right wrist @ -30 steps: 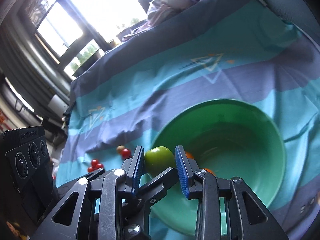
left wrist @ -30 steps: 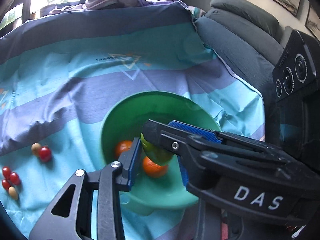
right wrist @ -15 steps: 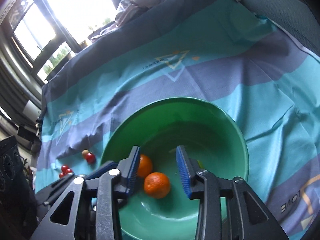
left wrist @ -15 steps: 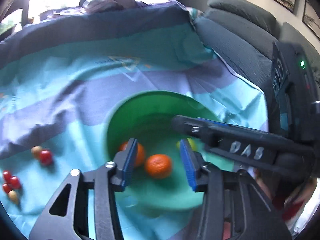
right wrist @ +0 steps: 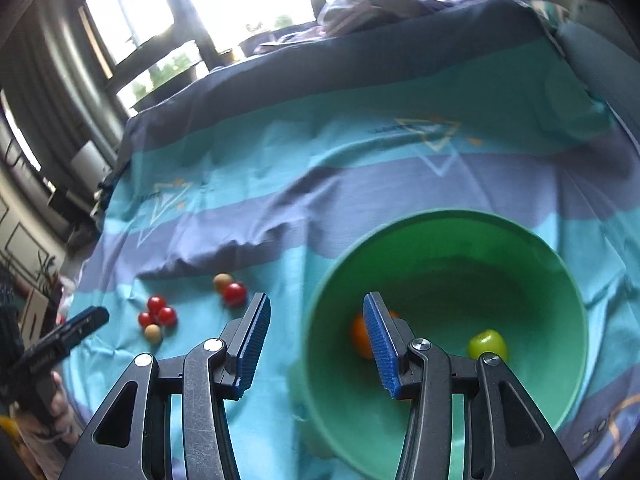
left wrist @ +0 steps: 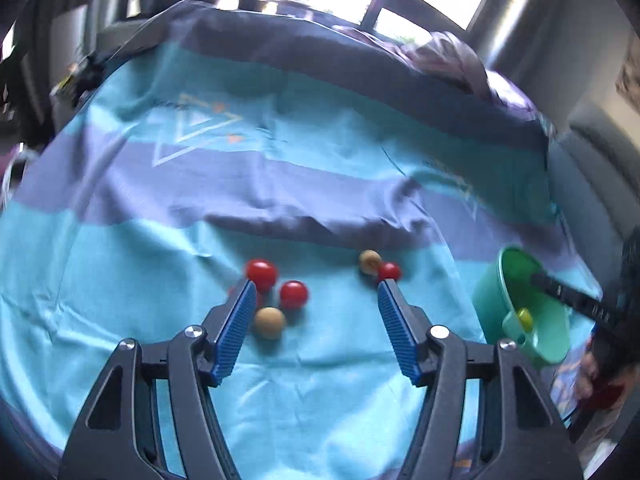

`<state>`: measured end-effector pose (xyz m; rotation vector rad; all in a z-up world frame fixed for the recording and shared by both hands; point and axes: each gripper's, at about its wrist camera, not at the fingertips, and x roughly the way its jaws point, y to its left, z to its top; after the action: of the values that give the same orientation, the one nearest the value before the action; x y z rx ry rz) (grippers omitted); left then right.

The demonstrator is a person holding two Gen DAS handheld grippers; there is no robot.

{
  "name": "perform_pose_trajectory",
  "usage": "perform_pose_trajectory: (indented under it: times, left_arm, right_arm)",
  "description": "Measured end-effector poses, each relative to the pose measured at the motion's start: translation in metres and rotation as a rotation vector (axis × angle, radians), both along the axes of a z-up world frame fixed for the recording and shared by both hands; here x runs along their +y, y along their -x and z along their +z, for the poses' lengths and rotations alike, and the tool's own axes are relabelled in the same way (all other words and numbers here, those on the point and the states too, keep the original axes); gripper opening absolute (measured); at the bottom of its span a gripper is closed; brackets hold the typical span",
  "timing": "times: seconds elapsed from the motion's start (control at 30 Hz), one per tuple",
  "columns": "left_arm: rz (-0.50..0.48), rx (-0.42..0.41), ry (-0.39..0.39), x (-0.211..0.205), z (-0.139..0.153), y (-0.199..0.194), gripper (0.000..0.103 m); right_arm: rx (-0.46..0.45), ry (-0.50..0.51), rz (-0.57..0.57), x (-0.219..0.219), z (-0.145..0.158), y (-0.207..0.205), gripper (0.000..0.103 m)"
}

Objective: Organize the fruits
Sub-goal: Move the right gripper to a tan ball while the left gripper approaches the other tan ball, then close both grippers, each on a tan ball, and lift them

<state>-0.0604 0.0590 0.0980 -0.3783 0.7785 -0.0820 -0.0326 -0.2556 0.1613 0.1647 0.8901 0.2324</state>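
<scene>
One green apple (right wrist: pixel 487 343) lies in green bowl (right wrist: pixel 448 222).

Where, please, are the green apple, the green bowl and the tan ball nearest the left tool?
green apple (right wrist: pixel 487 343), right wrist view, on its upper side.
green bowl (right wrist: pixel 448 216), right wrist view, on its far rim.
tan ball (left wrist: pixel 270 322), left wrist view, on its middle.
</scene>
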Motion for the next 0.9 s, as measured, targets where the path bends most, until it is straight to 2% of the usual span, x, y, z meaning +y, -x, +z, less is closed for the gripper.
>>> perform_pose_trajectory:
  times: [0.03,0.1,0.2,0.23,0.27,0.3,0.33,0.47,0.57,0.7,0.8,0.9]
  left_arm:
    - [0.02,-0.006,0.05,0.013,-0.006,0.003,0.063]
    - [0.04,0.026,0.087,0.028,-0.015,0.003,0.061]
    - [0.034,0.041,0.044,0.028,-0.017,-0.004,0.051]
    - [0.03,0.044,0.03,0.027,-0.018,-0.006,0.049]
    - [0.026,0.054,0.029,0.024,-0.021,-0.008,0.043]
    - [0.019,0.073,0.026,0.023,-0.025,-0.011,0.037]
    - [0.004,0.101,0.014,0.019,-0.029,-0.016,0.035]
    - [-0.048,0.143,-0.026,0.007,-0.043,-0.024,0.033]
    - [-0.044,0.183,-0.038,0.005,-0.053,-0.033,0.033]
    - [-0.048,0.238,-0.027,0.005,-0.064,-0.041,0.033]
    - [-0.052,0.258,-0.043,0.003,-0.068,-0.041,0.033]
    - [-0.032,0.261,-0.061,0.002,-0.071,-0.041,0.033]
  right_arm:
    - [-0.006,-0.001,0.02,0.009,0.001,0.001,0.049]
    - [-0.003,-0.027,0.075,0.028,0.0,0.002,0.049]
    - [0.044,-0.1,0.155,0.058,-0.005,-0.004,0.049]
    - [0.085,-0.128,0.172,0.069,-0.01,-0.009,0.049]
    - [0.128,-0.144,0.184,0.08,-0.015,-0.015,0.049]
    - [0.172,-0.151,0.194,0.091,-0.019,-0.021,0.049]
    - [0.202,-0.142,0.197,0.102,-0.023,-0.027,0.049]
    - [0.178,0.042,0.144,0.141,-0.028,-0.054,0.046]
    - [0.189,0.145,0.147,0.161,-0.038,-0.076,0.043]
    - [0.261,0.188,0.171,0.171,-0.062,-0.095,0.038]
    - [0.293,0.214,0.178,0.176,-0.075,-0.101,0.038]
    - [0.292,0.28,0.165,0.181,-0.084,-0.104,0.038]
